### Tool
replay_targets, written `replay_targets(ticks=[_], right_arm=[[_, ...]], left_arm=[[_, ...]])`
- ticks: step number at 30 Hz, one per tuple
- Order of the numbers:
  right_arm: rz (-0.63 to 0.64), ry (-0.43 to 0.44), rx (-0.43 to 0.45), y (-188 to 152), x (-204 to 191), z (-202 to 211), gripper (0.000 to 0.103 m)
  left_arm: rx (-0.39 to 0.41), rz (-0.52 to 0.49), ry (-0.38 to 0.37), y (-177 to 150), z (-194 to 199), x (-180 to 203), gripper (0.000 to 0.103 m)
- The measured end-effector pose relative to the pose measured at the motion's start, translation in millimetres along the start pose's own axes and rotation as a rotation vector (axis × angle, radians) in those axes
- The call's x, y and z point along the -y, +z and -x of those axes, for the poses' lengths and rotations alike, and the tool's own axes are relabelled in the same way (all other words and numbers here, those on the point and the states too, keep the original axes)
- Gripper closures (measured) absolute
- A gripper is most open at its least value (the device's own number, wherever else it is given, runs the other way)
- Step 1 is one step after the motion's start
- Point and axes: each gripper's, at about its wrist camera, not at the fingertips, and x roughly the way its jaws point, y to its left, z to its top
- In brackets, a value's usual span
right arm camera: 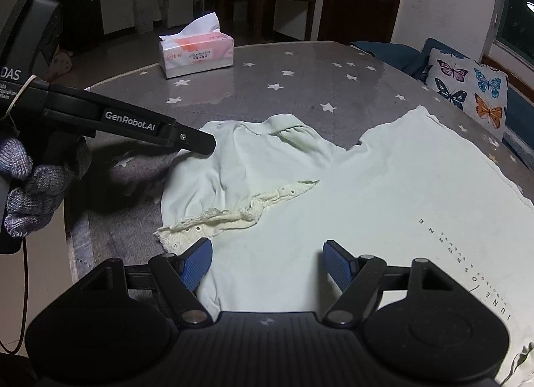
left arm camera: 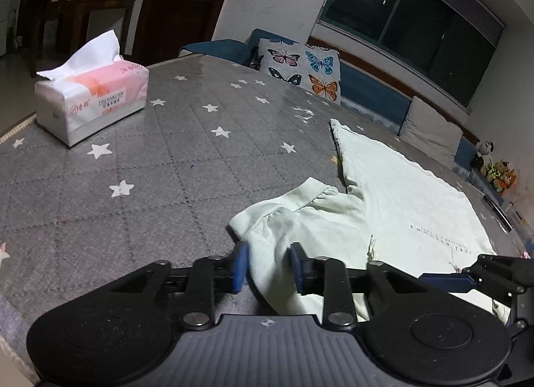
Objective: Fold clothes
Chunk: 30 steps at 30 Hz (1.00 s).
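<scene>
Pale green garment [right arm camera: 333,186] runs under right gripper [right arm camera: 267,267] body and off the frame's lower right; its printed lettering [right arm camera: 467,263] partly illegible.

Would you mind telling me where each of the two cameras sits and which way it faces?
Left wrist view: sits on the left gripper, looking across the star-patterned cover toward the window; its fingers straddle the pale green shirt; the right gripper's tip shows at right.
Right wrist view: sits on the right gripper, open over the shirt, facing the doorway; the left gripper and a gloved hand show at left.
Shared: shirt, tissue box, butterfly pillow.
</scene>
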Motion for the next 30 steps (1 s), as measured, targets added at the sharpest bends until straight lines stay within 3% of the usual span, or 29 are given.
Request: replay_targets(ticks=[2,6,9,13,20,30], right_arm=[[-0.005,0.003,0.001,-0.5,0.8,0.1,0.028],[-0.014,0.009,0.004,-1.4,2.3,0.2,0.028],[-0.021,0.014,0.006,-1.9,3.3,0.1,0.028],[-0.03,0.021,0.013,-3.0,3.8,-0.8,0.028],[-0.053,0.035,0.029,-7.3,8.0,1.9,0.028],[-0.088,0.05,0.029,-24.3,24.2,28.5,0.027]], left_arm=[[0.001,0.012,-0.002,-0.1,-1.0,-0.3,0.093],[0.023,0.022,-0.018,2.7,4.4,4.4,0.099],[0.065,-0.022,-0.059,8.7,16.5,20.4,0.1],[0.124,-0.131,-0.172,15.5,33.2,55.2,0.1],[0.043,-0.275,-0.323,3.6,17.5,95.6,0.099],[0.021,-0.272,-0.365,1.3,17.2,87.0,0.097]])
